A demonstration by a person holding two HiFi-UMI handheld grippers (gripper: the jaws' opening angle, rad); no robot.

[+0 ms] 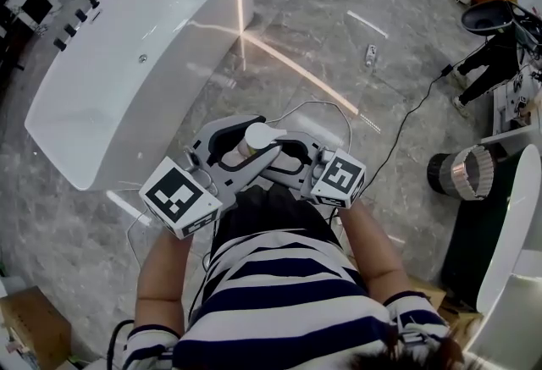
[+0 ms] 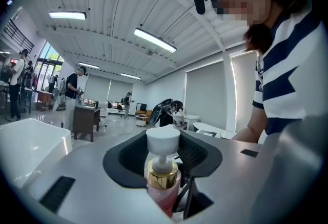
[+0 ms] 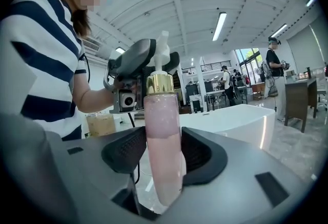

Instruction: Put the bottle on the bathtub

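Grey marble floor [image 1: 339, 63], white bathtub [image 1: 182, 106], black cable [image 1: 410, 117]

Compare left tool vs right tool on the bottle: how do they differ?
Left tool sits at the bottle's top, around the pump and gold collar; right tool sits lower, around the pink body. Left tool looks clamped on it; right tool's pads flank the body, seemingly just off it. Shared: both have the same bottle between their jaws, short of the bathtub.
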